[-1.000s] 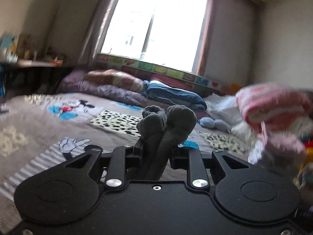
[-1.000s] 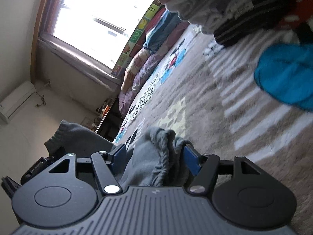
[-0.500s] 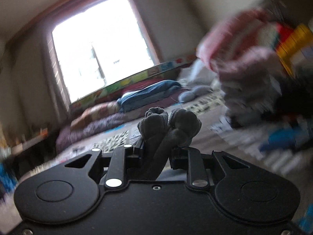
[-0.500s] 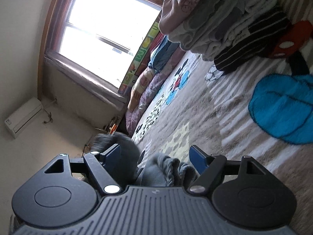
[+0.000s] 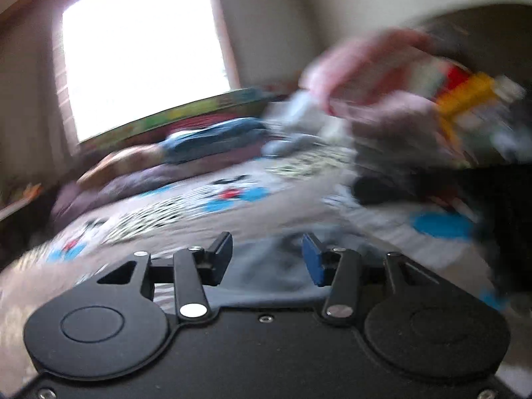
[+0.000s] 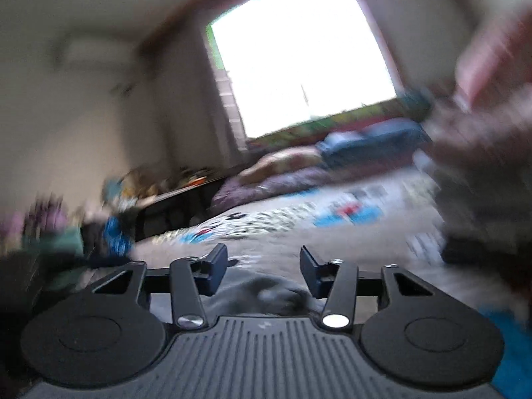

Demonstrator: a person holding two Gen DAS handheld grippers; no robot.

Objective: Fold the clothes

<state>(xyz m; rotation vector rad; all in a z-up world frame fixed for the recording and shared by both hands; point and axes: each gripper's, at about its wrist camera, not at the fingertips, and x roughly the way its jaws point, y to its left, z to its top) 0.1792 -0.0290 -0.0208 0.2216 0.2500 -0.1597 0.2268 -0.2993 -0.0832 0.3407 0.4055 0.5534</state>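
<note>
Both views are motion-blurred. My left gripper (image 5: pixel 267 249) is open, its fingers spread wide with nothing clamped between them. Just beneath and ahead of it, a grey garment (image 5: pixel 266 276) lies on the patterned bedspread (image 5: pixel 199 212). My right gripper (image 6: pixel 262 259) is open too. The same grey garment (image 6: pixel 266 294) shows bunched under its jaws, free of them. A heap of clothes (image 5: pixel 399 113), pink, white and yellow, rises at the right of the left wrist view, and the heap (image 6: pixel 488 106) fills the right edge of the right wrist view.
A bright window (image 5: pixel 143 63) and pillows (image 5: pixel 173 163) lie at the far end of the bed. A dark shelf with clutter (image 6: pixel 159 189) stands along the left wall. A dark shape (image 5: pixel 498 219) crosses the right side near the heap.
Both grippers have opened and let go of the grey garment, which now lies on the bed. Both cameras have swung fast; the right one has rolled back to level.
</note>
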